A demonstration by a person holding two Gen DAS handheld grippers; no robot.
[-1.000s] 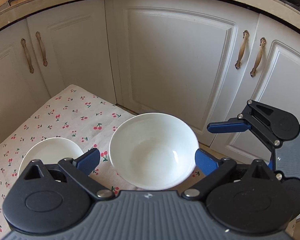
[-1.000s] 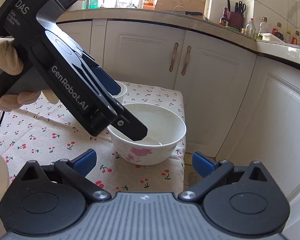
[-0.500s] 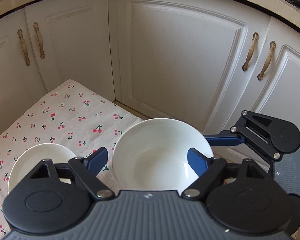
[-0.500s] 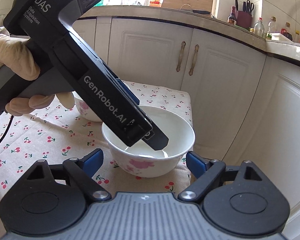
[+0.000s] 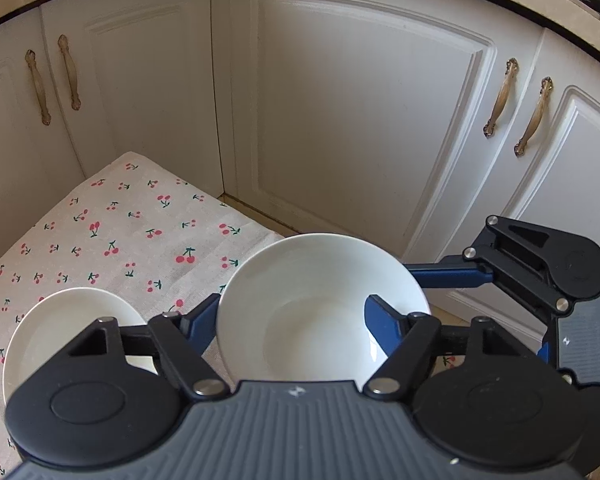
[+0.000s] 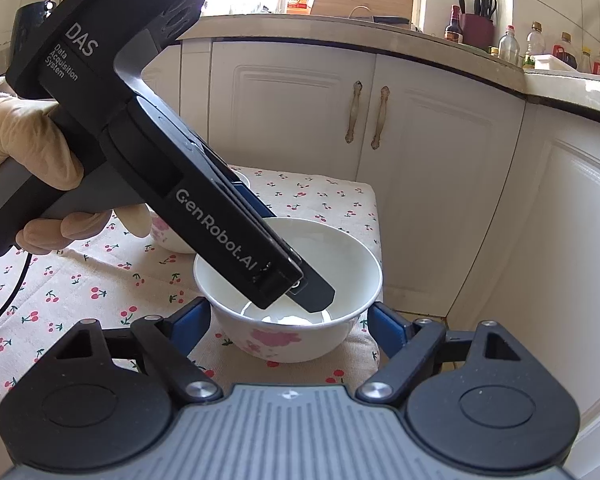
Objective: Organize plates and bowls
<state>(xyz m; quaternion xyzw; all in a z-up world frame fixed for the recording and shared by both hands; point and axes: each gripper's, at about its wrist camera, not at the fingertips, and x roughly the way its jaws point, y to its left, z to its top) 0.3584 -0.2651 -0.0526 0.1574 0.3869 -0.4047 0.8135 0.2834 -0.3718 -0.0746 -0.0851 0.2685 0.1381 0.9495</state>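
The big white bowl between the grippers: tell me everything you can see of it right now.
The big bowl looks like glossy white ceramic, round and deep, with a pink flower print on its outer wall. It stands upright and empty at the corner of the cherry-print cloth, near the cabinet doors. The left gripper is open, one finger inside the bowl over its rim and one outside. The right gripper is open too, its blue fingers flanking the bowl low down; contact is unclear. A smaller white bowl sits apart.

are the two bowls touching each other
Apart. The left wrist view shows cherry cloth and a gripper finger between the big bowl and the small bowl.
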